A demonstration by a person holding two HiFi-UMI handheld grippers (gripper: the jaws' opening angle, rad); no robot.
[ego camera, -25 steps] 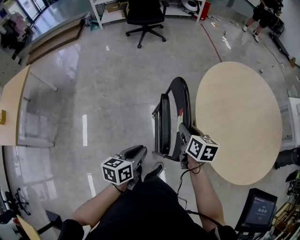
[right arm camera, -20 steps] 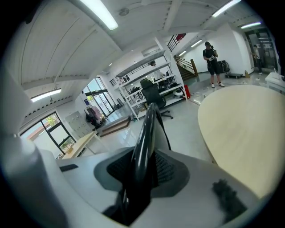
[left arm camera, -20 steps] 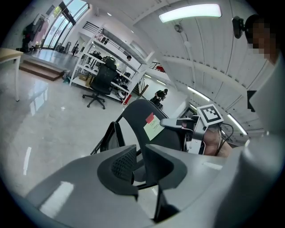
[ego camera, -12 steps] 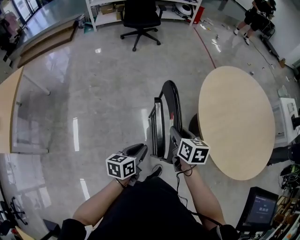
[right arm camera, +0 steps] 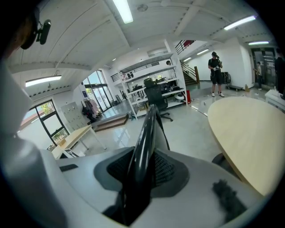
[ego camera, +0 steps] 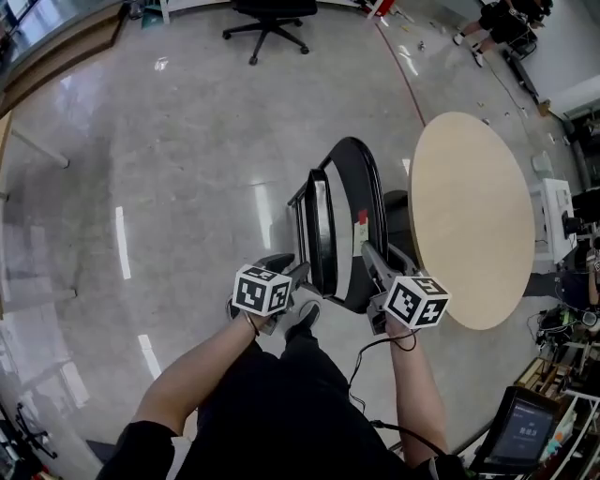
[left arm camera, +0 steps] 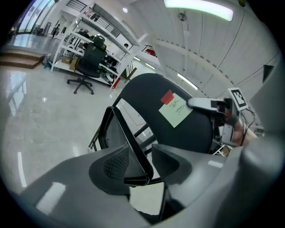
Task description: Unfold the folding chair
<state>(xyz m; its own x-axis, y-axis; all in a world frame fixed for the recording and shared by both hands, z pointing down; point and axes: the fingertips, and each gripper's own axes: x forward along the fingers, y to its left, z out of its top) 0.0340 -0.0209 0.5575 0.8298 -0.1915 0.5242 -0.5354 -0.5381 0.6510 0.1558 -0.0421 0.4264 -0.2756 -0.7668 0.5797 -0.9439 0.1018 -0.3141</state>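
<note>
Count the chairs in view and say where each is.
2. A black folding chair stands beside the round wooden table; a black wheeled office chair stands far across the floor. Others may be hidden.

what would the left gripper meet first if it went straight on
The folding chair's seat rim: its corner already sits between the left gripper's jaws, which have just been opening. Contact likely almost at once.

The right gripper (right arm camera: pixel 143 171) clamps the folding chair (right arm camera: pixel 149 127) by its thin black edge — pads pressed on both sides — with the round table (right arm camera: pixel 249 133) just beside it at right.
</note>
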